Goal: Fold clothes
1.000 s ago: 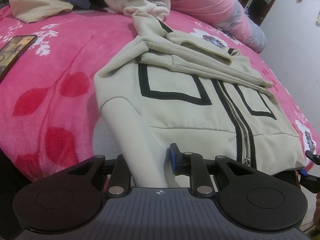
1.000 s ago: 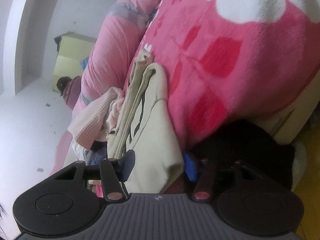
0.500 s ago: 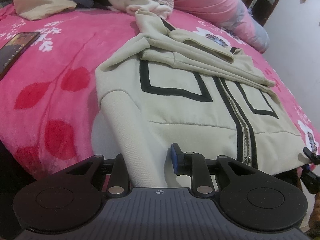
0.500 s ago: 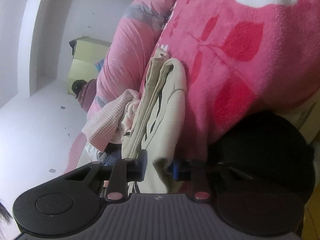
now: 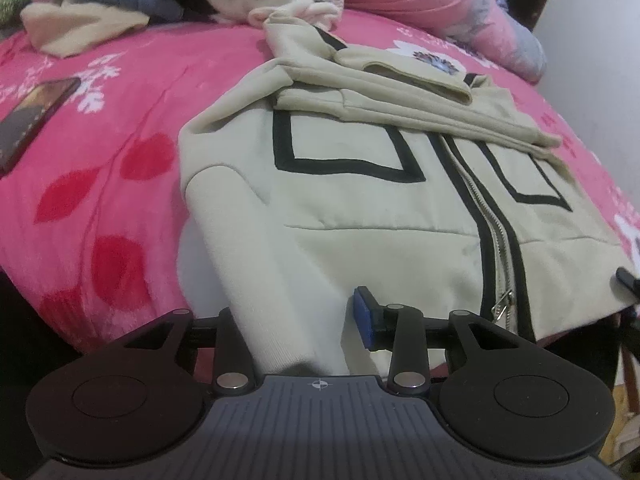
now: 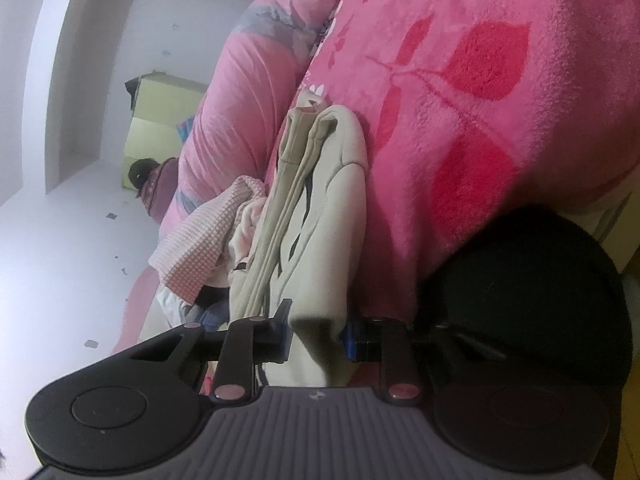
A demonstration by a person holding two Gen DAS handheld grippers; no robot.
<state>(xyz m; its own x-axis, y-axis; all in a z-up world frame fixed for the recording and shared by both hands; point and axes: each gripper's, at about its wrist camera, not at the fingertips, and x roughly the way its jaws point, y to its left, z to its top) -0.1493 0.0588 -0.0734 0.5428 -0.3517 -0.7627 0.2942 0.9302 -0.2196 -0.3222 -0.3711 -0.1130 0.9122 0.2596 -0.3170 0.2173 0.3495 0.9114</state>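
A cream zip jacket (image 5: 360, 200) with black outlines lies front up on the pink flowered blanket (image 5: 100, 200), one sleeve folded across its chest. Its other sleeve (image 5: 272, 300) runs down to the bed's near edge and lies between the jaws of my left gripper (image 5: 296, 320). Those jaws are opening: the blue right pad (image 5: 364, 316) stands clear of the cuff, and the sleeve hides the left pad. In the right wrist view my right gripper (image 6: 316, 334) is shut on the jacket's (image 6: 320, 240) near hem corner, the cloth bunched between both pads.
A phone (image 5: 32, 120) lies on the blanket at the left. Loose clothes (image 5: 120, 0) are piled at the back beside a rolled pink quilt (image 5: 440, 4). A dark rounded shape (image 6: 540, 300) sits under the bed's edge by my right gripper. A white wall (image 5: 600, 40) lies beyond.
The right jaws have closed on the jacket's hem corner, which sat loosely between them before. The left jaws have spread a little off the sleeve cuff.
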